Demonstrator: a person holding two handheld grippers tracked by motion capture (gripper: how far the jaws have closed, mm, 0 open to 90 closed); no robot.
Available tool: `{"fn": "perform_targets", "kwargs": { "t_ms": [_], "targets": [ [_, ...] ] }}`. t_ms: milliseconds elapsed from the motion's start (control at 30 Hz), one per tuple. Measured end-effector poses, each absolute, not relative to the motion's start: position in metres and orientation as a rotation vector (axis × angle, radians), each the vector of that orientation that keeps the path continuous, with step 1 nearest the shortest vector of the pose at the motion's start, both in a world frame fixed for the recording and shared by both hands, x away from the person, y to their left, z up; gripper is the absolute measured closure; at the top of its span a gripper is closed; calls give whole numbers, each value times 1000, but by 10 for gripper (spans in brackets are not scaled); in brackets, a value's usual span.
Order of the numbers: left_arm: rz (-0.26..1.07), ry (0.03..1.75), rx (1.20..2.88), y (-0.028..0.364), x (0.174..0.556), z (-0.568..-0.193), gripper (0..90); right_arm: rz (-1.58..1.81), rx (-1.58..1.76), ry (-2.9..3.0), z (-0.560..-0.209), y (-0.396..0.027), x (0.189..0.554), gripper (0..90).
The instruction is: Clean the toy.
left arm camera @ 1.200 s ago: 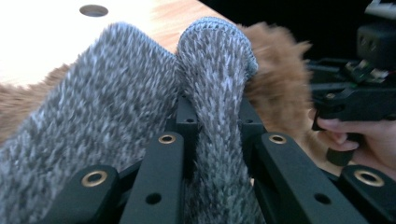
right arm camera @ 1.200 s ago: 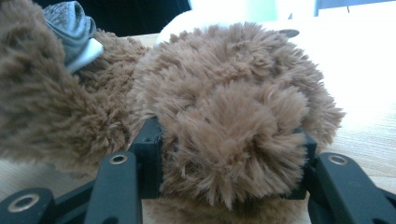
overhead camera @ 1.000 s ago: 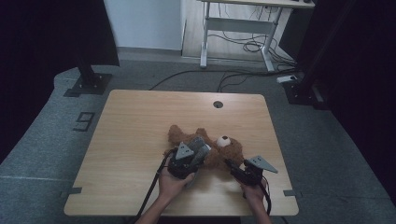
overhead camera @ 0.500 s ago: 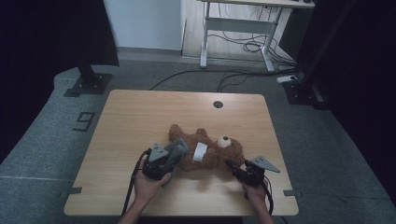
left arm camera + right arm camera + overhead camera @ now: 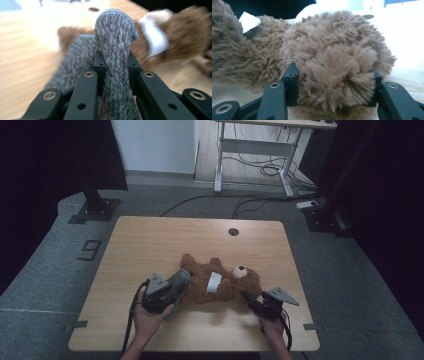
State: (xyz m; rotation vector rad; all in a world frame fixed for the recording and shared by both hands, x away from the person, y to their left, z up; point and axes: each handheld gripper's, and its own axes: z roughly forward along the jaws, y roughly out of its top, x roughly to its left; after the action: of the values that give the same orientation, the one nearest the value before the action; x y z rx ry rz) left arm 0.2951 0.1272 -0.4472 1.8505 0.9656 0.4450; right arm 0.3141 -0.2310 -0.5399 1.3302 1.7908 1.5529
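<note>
A brown teddy bear [image 5: 227, 282] with a white band [image 5: 214, 282] round its middle lies on the wooden table [image 5: 165, 240]. My left gripper [image 5: 176, 285] is at the bear's left side, shut on a grey knitted cloth [image 5: 182, 277]. In the left gripper view the grey cloth [image 5: 115, 42] rises in a fold between the jaws of my left gripper [image 5: 115, 60], with the bear [image 5: 185, 32] and its band [image 5: 153, 35] behind. My right gripper [image 5: 248, 297] is at the bear's near right. There the right gripper [image 5: 333, 75] is shut on a furry lobe of the bear [image 5: 332, 60].
A round cable hole [image 5: 233, 231] sits near the table's far edge. Bare wood stretches across the far and left parts of the table. On the floor beyond are a desk frame [image 5: 250, 150], cables [image 5: 210, 202] and a black stand base [image 5: 95, 207].
My left gripper has moved left, from over the bear's body to its left side, taking the grey cloth with it. The right gripper and the bear have kept still.
</note>
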Motion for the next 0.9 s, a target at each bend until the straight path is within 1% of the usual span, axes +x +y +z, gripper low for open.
{"fn": "perform_targets", "kwargs": {
  "t_ms": [67, 133, 167, 200, 333, 400, 433, 567, 900],
  "targets": [
    [421, 907, 1871, 99, 298, -439, 763, 1550, 1329, 1791, -540, -231, 313, 462],
    [416, 896, 1880, 92, 299, -439, 763, 1552, 1328, 1792, -540, -231, 313, 461],
    [395, 872, 1907, 72, 303, -440, 763, 1555, 1327, 1793, -540, -231, 314, 461],
    [395, 872, 1907, 72, 303, -440, 763, 1555, 1327, 1793, -540, -231, 314, 461],
    [371, 829, 1962, 33, 312, -450, 763, 1555, 1329, 1793, -540, -231, 313, 462],
    [398, 824, 1999, 22, 315, -458, 763, 1554, 1327, 1794, -540, -231, 313, 462],
    [389, 835, 2011, 19, 317, -463, 764, 1554, 1326, 1794, -540, -231, 313, 462],
    [343, 860, 2005, 23, 320, -480, 768, 1558, 1320, 1799, -541, -232, 313, 461],
    [350, 869, 1990, 43, 312, -477, 768, 1581, 1317, 1808, -542, -235, 314, 466]
  ]
}}
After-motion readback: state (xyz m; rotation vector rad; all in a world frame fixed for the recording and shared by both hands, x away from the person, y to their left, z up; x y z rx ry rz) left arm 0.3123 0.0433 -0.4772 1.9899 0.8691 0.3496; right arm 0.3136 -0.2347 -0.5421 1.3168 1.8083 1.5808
